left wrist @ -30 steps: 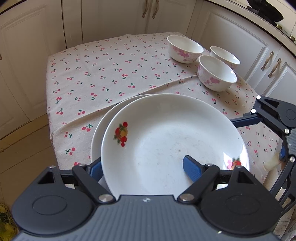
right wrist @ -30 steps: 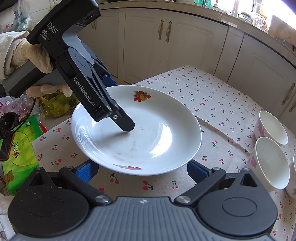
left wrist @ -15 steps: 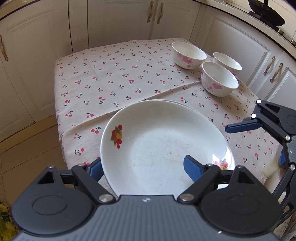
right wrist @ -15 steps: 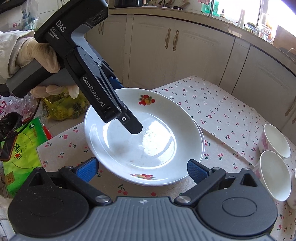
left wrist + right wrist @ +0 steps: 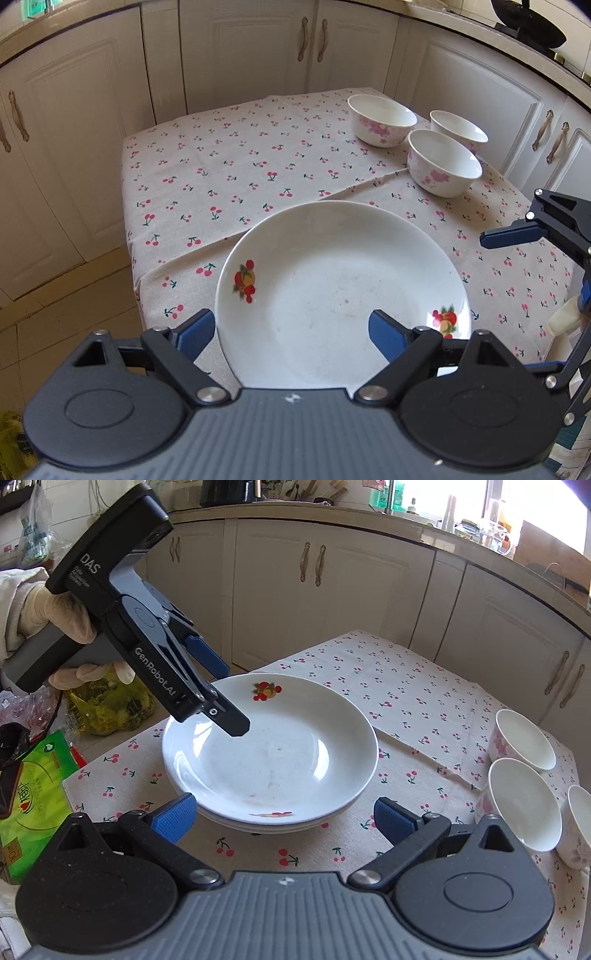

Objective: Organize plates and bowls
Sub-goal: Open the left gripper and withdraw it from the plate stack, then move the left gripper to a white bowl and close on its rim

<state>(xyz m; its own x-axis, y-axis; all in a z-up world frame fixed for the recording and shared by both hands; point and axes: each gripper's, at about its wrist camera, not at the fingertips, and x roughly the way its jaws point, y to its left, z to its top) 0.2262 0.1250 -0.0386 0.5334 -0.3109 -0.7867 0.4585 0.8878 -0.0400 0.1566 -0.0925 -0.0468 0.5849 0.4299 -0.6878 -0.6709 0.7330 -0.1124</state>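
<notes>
We see the top plate resting on a stack of plates near the table's front edge, on the cherry-print cloth. Our left gripper straddles its near rim, jaws opening, pads apparently off the china, though the rim is partly hidden. Our right gripper hangs wide and empty beside the stack. Three bowls cluster well apart at the far right.

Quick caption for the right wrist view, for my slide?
Left gripper, jaws opening, over the stacked white fruit-print plates on the cherry-print tablecloth; three white pink-flowered bowls wait at the right.
</notes>
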